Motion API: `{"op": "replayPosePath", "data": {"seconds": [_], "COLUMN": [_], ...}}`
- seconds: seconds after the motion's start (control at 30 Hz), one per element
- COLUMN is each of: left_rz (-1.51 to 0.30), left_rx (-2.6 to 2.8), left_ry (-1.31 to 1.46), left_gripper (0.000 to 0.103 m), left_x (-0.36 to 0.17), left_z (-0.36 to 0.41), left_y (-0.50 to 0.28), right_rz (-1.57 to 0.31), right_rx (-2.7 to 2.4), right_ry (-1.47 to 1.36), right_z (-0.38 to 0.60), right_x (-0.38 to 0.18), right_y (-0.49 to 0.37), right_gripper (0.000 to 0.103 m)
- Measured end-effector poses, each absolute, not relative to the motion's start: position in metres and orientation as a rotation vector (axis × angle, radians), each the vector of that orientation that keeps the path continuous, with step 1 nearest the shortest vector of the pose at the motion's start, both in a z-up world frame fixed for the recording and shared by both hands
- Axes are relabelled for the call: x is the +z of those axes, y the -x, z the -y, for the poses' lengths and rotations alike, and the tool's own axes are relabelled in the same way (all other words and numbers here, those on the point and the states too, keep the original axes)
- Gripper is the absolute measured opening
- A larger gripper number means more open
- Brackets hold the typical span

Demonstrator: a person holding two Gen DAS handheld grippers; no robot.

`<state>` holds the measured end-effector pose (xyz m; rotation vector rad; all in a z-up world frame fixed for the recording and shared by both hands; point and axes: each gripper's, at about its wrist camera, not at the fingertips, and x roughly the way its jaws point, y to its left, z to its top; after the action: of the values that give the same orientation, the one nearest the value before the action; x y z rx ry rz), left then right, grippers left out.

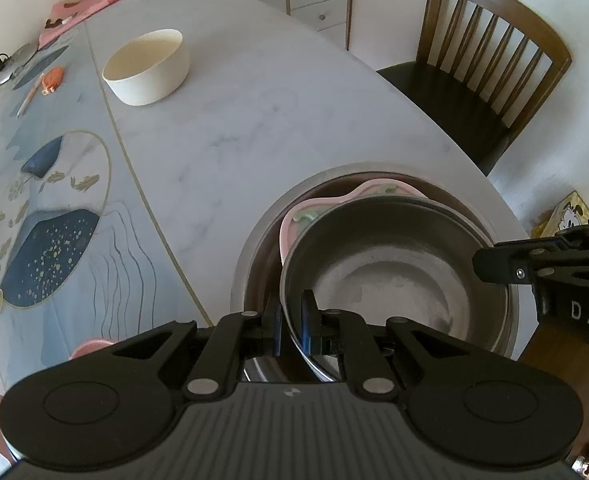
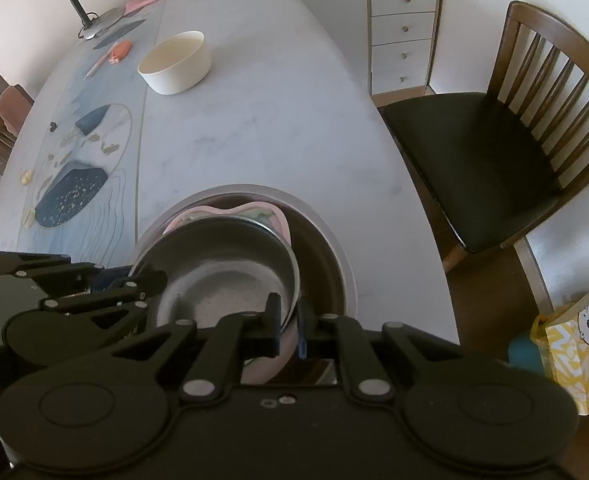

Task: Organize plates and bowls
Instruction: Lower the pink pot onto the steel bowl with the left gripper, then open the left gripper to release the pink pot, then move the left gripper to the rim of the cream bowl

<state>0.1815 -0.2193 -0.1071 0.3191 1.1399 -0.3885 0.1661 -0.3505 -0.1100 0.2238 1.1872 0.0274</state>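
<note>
A small steel bowl is held by both tools at once: its near-left rim is pinched between the narrowed jaws of the left hand-held gripper, while its right rim, apparently together with the edge of the pink plate beneath, is gripped by the right hand-held gripper. A two-sided hold appears to have been chosen so that the bowl is kept level and steady as it is seated. The bowl is nested, slightly tilted, over the pink plate, and both are contained within a large steel basin placed at the near edge of the tabletop; whether the bowl is fully resting or partly carried cannot be told. A cream bowl is left well apart at the far side, near a patterned mat, and is judged to be the piece not yet gathered. A wooden chair is drawn up beside the tabletop.
</note>
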Motion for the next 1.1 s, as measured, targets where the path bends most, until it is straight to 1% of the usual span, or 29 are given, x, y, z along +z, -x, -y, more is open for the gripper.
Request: {"op": "replayPosePath", "data": {"seconds": [0.07,0.2,0.33,0.47,0.53,0.73,0.83,0.9,1.0,1.03,1.1], "left_rz": [-1.144,-1.164,-1.162,-1.159,-1.153,-1.112,-1.082,-1.060,-1.021,-1.011,-0.993], "left_rx": [-0.393,-0.410,-0.429,-0.448,-0.444,-0.468,-0.471,-0.468,-0.447,-0.442,-0.426], "left_ry": [-0.310,-0.281,-0.253,-0.221,-0.213,-0.176,-0.141,-0.121,-0.110,-0.102,-0.084], "left_gripper": [0.009,0.009,0.009,0.009,0.009,0.010,0.023,0.035,0.045,0.046,0.054], "left_x": [-0.108,-0.107,-0.103,-0.097,-0.093,-0.072,-0.059,-0.051,-0.039,-0.034,-0.027], "left_z": [0.218,0.214,0.209,0.203,0.199,0.189,0.181,0.177,0.170,0.167,0.160], "left_y": [-0.182,-0.188,-0.192,-0.196,-0.197,-0.200,-0.204,-0.207,-0.215,-0.218,-0.227], "right_rz": [-1.190,-1.199,-1.201,-1.192,-1.186,-1.155,-1.135,-1.121,-1.099,-1.090,-1.073], "right_rx": [0.034,0.050,0.064,0.086,0.098,0.141,0.160,0.171,0.185,0.190,0.198], "right_ry": [-0.228,-0.236,-0.220,-0.196,-0.186,-0.153,-0.143,-0.134,-0.117,-0.112,-0.103], "right_z": [0.352,0.353,0.351,0.348,0.347,0.342,0.340,0.338,0.335,0.334,0.333], "right_x": [-0.110,-0.110,-0.107,-0.100,-0.095,-0.077,-0.067,-0.060,-0.051,-0.047,-0.041], "right_y": [-0.166,-0.170,-0.172,-0.174,-0.176,-0.185,-0.192,-0.199,-0.213,-0.218,-0.230], "right_gripper": [0.011,0.017,0.022,0.031,0.031,0.037,0.042,0.046,0.048,0.049,0.054]}}
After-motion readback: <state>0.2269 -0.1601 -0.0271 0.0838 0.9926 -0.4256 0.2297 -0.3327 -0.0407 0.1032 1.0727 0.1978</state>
